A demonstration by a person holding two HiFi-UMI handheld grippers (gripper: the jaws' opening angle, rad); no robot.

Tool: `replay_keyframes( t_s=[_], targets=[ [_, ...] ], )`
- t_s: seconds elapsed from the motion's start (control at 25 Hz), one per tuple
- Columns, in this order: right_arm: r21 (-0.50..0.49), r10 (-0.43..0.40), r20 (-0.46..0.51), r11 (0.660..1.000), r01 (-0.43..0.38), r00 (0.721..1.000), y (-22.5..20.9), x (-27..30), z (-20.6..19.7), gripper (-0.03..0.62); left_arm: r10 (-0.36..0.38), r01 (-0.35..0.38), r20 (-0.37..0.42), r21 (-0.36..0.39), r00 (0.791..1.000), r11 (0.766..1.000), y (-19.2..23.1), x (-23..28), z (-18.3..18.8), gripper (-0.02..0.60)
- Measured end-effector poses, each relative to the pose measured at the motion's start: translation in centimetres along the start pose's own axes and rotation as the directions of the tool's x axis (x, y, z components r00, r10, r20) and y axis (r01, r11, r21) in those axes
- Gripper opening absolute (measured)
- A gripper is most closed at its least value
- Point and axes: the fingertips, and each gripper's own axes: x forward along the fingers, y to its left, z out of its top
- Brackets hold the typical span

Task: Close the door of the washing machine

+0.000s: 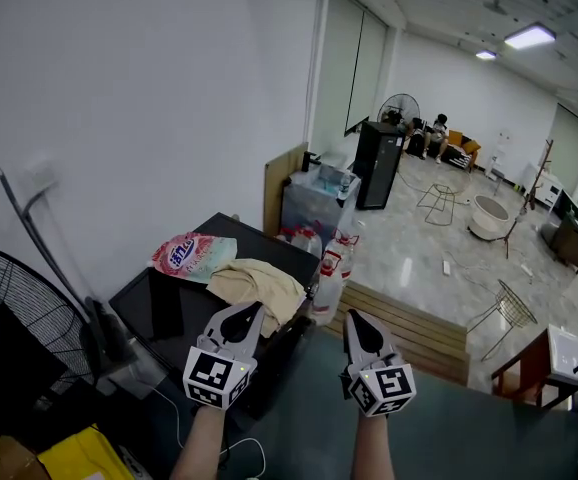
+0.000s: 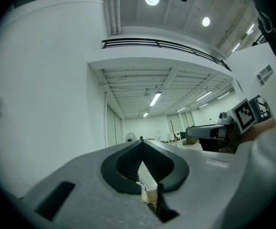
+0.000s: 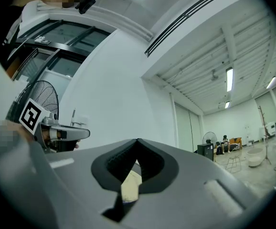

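The forearms (image 1: pixel 201 446) run off the head view's bottom edge, a black fan (image 1: pixel 14 303) off its left, and far seated people (image 1: pixel 434 136) are too small to discern.

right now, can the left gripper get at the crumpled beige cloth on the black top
Probably yes. The left gripper hangs just short of the crumpled beige cloth, with nothing seen between them. Its fingers look shut, so they would need opening first.

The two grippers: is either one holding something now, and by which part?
Nothing is held. The left gripper and the right gripper are both shut, with nothing between their jaws.
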Motion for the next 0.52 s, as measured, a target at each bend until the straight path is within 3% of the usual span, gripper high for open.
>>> replay_keyframes(
  t_s=[0.52],
  targets=[
    [0.005,-0.014,-0.005,1.0,0.014,1.0,0.27,-0.78,-0.22,0.011,-0.006,0.006,-0.009,-0.005,1.0,1.0,-0.54,-0.77,-0.27,-0.002]
  ],
)
